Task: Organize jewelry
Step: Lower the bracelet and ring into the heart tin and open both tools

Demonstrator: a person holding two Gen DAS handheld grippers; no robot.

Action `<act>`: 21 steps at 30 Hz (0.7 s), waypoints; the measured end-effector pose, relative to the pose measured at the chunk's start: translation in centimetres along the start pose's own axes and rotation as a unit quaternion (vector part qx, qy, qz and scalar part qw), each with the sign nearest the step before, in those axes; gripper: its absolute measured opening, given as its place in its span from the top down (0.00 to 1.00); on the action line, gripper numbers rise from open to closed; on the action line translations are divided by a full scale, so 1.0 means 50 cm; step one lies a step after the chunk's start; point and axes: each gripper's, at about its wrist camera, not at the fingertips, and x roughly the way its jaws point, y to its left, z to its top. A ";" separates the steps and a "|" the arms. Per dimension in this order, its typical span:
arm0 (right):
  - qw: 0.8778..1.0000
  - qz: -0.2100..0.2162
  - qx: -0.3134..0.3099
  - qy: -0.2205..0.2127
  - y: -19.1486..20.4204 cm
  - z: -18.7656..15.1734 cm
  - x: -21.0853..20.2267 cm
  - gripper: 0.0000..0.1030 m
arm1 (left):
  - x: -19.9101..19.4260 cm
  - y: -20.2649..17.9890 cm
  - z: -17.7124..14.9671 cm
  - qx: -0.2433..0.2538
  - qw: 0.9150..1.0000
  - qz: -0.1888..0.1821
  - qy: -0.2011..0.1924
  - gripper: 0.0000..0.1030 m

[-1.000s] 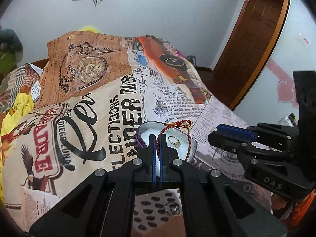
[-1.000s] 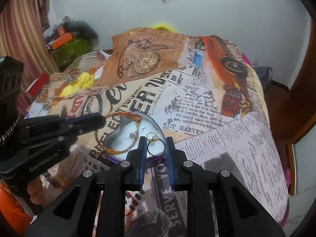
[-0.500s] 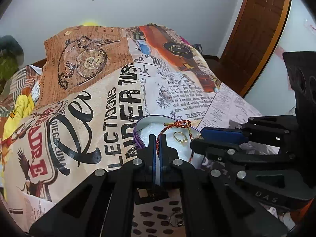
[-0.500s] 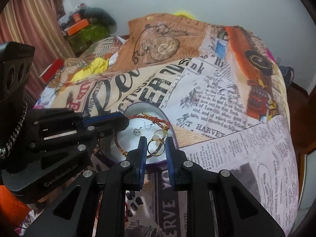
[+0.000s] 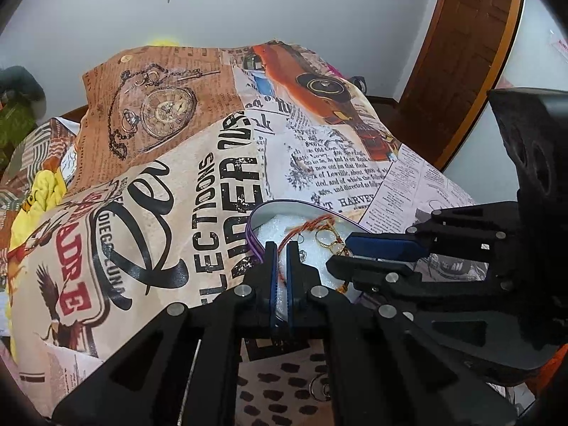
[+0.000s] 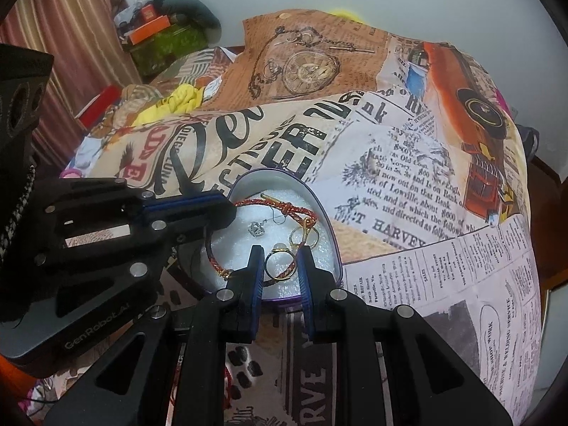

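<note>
A purple heart-shaped box [image 6: 330, 234] with white foam lies on the printed bedspread; it also shows in the left wrist view [image 5: 252, 234]. In it lie a red-and-gold braided bracelet [image 6: 280, 206], a silver crown pendant [image 6: 256, 229] and gold rings [image 6: 305, 238]. My left gripper [image 5: 280, 248] is shut on the bracelet cord [image 5: 289, 239] over the box's left side. My right gripper [image 6: 280, 254] holds a gold ring [image 6: 280, 264] between its pads, low over the foam; it shows in the left wrist view [image 5: 358, 252].
The bedspread [image 6: 390, 149] drops off at the right toward a wooden door [image 5: 461, 56]. Clutter and boxes [image 6: 159, 39] sit at the far left by a curtain. A metal ring [image 5: 321, 388] lies on the spotted cloth below the grippers.
Both grippers moved forward and down over the box. The bracelet has come down onto the foam with the left gripper still on it. The right gripper carried its ring into the box.
</note>
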 end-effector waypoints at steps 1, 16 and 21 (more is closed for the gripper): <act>1.000 -0.002 -0.001 0.001 0.001 0.000 -0.001 0.83 | -0.004 -0.001 0.000 0.002 1.000 0.003 -0.001 0.99; 1.000 -0.014 0.013 -0.023 0.011 -0.011 -0.074 0.66 | -0.086 0.000 -0.012 -0.010 1.000 0.016 -0.012 0.85; 0.999 -0.022 0.020 -0.039 0.015 -0.027 -0.109 0.62 | -0.114 -0.009 -0.031 -0.008 1.000 0.023 -0.011 0.78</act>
